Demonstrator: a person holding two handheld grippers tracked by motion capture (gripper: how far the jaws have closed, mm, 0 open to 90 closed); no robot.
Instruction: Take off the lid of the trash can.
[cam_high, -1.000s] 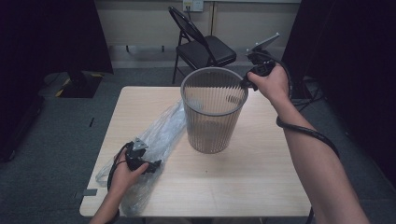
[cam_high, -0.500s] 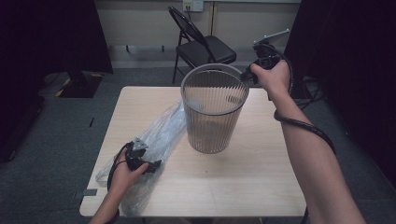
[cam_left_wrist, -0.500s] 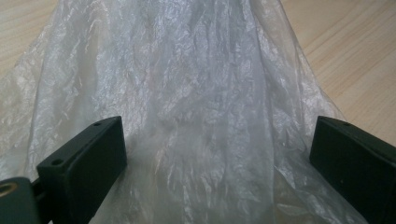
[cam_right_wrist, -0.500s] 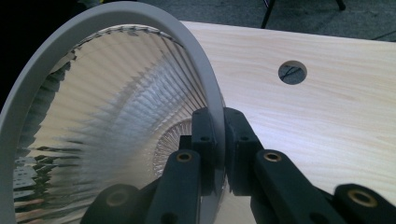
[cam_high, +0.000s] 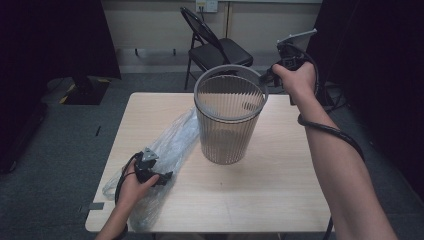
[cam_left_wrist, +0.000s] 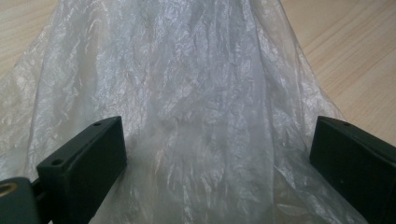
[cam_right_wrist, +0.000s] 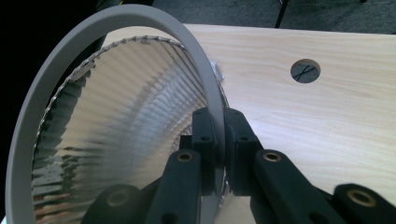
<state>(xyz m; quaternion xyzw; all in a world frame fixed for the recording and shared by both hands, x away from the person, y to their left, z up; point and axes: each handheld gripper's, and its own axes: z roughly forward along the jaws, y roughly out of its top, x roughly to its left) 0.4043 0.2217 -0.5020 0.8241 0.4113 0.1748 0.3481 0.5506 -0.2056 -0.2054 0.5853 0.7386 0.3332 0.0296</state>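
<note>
From the high view, the bin (cam_high: 229, 117) stands at table (cam_high: 280, 190) centre; the right gripper (cam_high: 264, 79) meets its rim at 3 o'clock. Along the left gripper view, wide-open jaws straddle the plastic bag (cam_left_wrist: 196, 102). Along the right gripper view, jaws have just been closing and pinch the rim.

We are in a plain lab or studio room: a bare light-wood counter (cam_high: 280, 200) stands on grey carpet (cam_high: 60, 150), black curtains (cam_high: 55, 35) hang at both sides, and a black folding chair (cam_high: 215, 50) sits beyond its far edge against a beige wall (cam_high: 150, 22) with an outlet (cam_high: 206, 5).
</note>
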